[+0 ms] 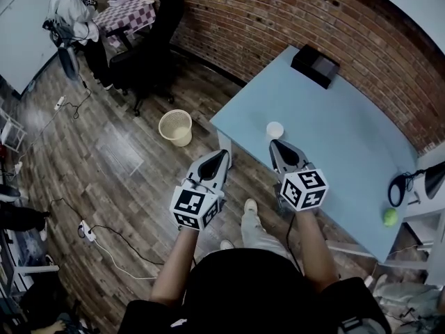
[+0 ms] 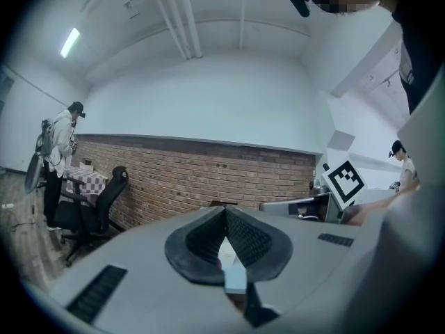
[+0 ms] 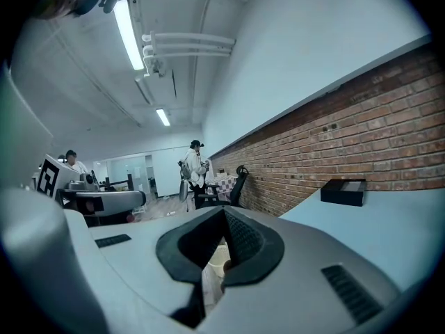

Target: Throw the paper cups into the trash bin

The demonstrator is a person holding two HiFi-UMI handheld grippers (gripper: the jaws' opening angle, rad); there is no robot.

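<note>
1. One paper cup (image 1: 275, 130) stands upright on the light-blue table (image 1: 334, 152), near the table's edge closest to the person. Its mouth faces up and the inside reads white; whether it holds anything cannot be told.
2. One trash bin (image 1: 175, 127), pale and slatted, stands on the wooden floor (image 1: 104, 165) just off the table's corner, well apart from the cup. The mouth is open upward. Only the pale inner wall shows, and the head view is too small to make out any contents.
3. Left gripper (image 1: 222, 155) is held over the floor between the bin and the table corner. In the left gripper view, the left gripper's (image 2: 224, 209) ribbed pads are pressed together at the tips with nothing pinched.
4. Right gripper (image 1: 276, 145) points at the cup, its tip just short of it and apart from it. In the right gripper view, the right gripper's (image 3: 224, 212) pads also meet at the tips and grip nothing. A pale rounded shape shows through the gap below them; it cannot be told whether this is the cup or the bin.
5. Black box (image 1: 315, 65) lies closed at the table's far corner by the brick wall (image 1: 278, 12).
6. Green ball (image 1: 390, 216) rests near the table's right edge.
</note>
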